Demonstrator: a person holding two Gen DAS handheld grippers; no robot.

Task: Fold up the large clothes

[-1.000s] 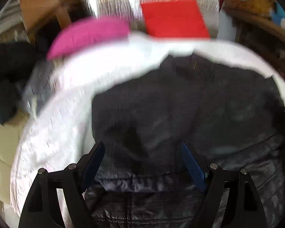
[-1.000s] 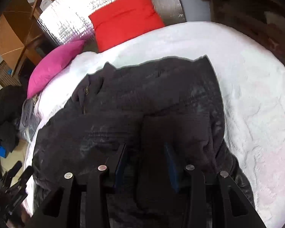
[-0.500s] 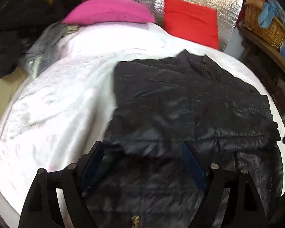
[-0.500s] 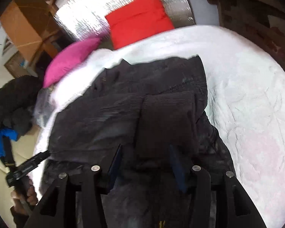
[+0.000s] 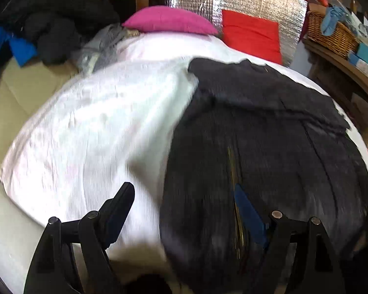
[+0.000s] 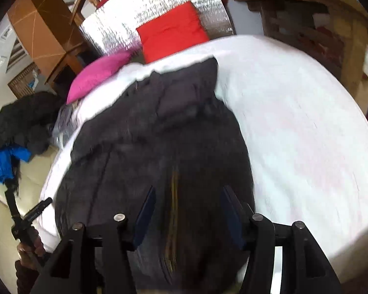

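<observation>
A large black padded jacket (image 5: 269, 147) lies on a white bed cover (image 5: 98, 127), its sides folded in and its gold zip running toward me. It also shows in the right wrist view (image 6: 159, 134) on the cover (image 6: 294, 122). My left gripper (image 5: 184, 205) is open and empty, over the jacket's near left edge. My right gripper (image 6: 187, 208) is open and empty, above the jacket's near end and zip. The left gripper's handle (image 6: 24, 218) shows at the right view's lower left. Both views are motion blurred.
A pink pillow (image 5: 169, 19) and a red pillow (image 5: 250, 34) lean at the bed's far end against a silver panel (image 5: 233, 0). A heap of dark and blue clothes (image 5: 49, 29) lies at the left. A wicker basket (image 5: 331, 31) stands on shelving at the right.
Both grippers have drawn back toward the jacket's near end and let go of the cloth. The left view has swung left, so more white cover shows. The right sleeve now lies folded in.
</observation>
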